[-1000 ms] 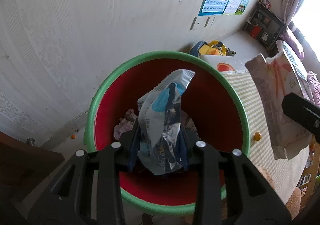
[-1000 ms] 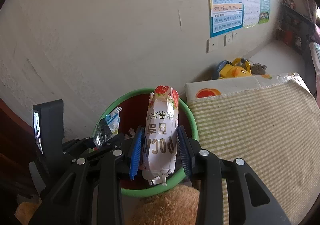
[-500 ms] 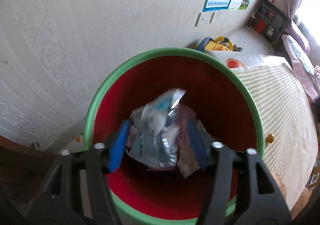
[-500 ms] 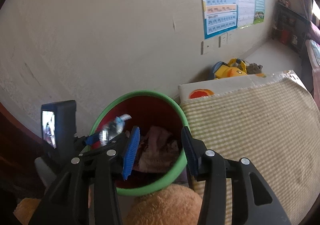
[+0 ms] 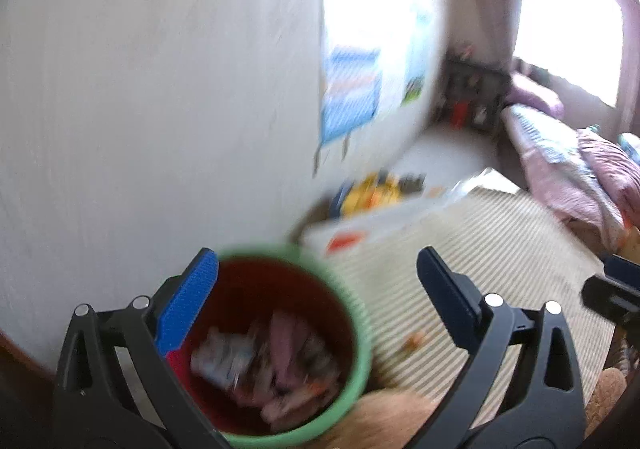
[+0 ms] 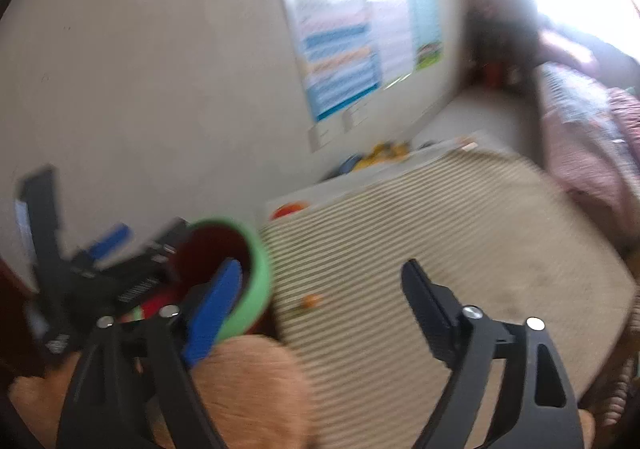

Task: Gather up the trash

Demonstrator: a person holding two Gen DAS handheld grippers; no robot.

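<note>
A green bin with a red inside [image 5: 352, 329] stands by the wall, and crumpled wrappers [image 5: 264, 361] lie in it. My left gripper [image 5: 318, 269] hangs above and behind the bin, its jaws opening wide with nothing between them. In the right wrist view the same bin [image 6: 256, 277] sits at lower left, with the left gripper [image 6: 112, 249] beside it. My right gripper [image 6: 324, 269] is over the striped mat [image 6: 440, 249], its jaws opening, nothing held. Both views are blurred by motion.
A small orange bit [image 6: 310, 301] lies on the mat near the bin. A brown plush toy [image 6: 248, 389] is at the bottom. A yellow toy [image 5: 372, 193] lies by the wall, posters [image 6: 348, 33] hang above it, and pink bedding [image 5: 572, 177] is at right.
Both grippers let their wrappers drop into the bin and spread wide. Both have drawn back and up from the bin, the views swinging toward the mat and room.
</note>
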